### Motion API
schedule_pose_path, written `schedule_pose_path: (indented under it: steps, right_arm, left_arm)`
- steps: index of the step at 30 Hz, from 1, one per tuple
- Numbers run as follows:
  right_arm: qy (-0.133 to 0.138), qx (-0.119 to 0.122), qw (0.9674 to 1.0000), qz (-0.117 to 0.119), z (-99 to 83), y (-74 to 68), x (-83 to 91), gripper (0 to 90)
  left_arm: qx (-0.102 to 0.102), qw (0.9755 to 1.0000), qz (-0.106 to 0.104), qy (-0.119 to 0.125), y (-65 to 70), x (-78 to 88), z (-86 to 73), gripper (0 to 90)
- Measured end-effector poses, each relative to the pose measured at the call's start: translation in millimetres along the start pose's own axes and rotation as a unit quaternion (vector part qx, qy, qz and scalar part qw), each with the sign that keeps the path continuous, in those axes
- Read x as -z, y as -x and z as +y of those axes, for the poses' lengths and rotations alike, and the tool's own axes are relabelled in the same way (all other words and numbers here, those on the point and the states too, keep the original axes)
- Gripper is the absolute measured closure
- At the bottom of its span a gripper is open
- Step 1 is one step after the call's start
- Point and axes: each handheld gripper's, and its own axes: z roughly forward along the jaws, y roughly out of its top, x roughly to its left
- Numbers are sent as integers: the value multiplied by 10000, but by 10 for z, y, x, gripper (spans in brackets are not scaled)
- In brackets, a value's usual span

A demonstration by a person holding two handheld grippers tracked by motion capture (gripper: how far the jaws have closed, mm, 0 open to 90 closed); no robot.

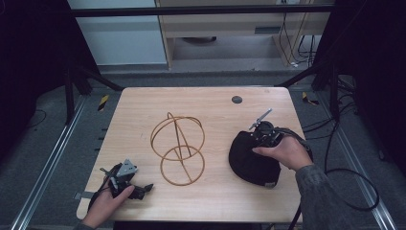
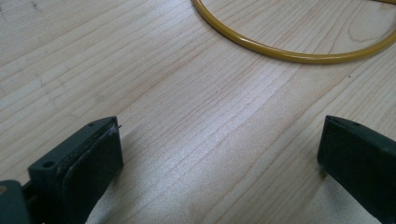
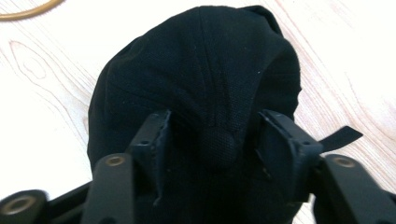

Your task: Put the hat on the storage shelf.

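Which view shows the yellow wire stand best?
The high view: the whole wire stand shows, rings and uprights, mid-table. The left gripper view catches an arc of its base ring; the right gripper view, a sliver at the top-left corner.

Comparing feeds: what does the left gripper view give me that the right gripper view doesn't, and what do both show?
Left gripper view alone: the left gripper, jaws wide apart over bare wood with nothing between them, and a long arc of the yellow wire ring lying flat ahead.

Right gripper view alone: the black cap, with the right gripper straddling its crown near the top button, jaws apart on either side, and a strap end poking out at the right.

Both: the light wooden table, and a bit of the yellow ring, just a sliver at the right gripper view's top left corner.
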Motion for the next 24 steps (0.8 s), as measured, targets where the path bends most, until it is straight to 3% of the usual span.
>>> schedule_pose_path:
  steps: [7, 12, 24]
  right_arm:
    - [-155, 61, 9998, 62, 17, 22, -28, 717]
    - [-162, 57, 9998, 126, 7, 25, -2, 760]
    - [548, 72, 9985, 43, -15, -54, 477, 773]
  left_arm:
    - [-2, 10000, -3, 0, 0, 0, 0, 0]
    - [-2, 10000, -5, 1, -1, 0, 0, 0]
    - [-3, 10000, -5, 1, -1, 0, 0, 0]
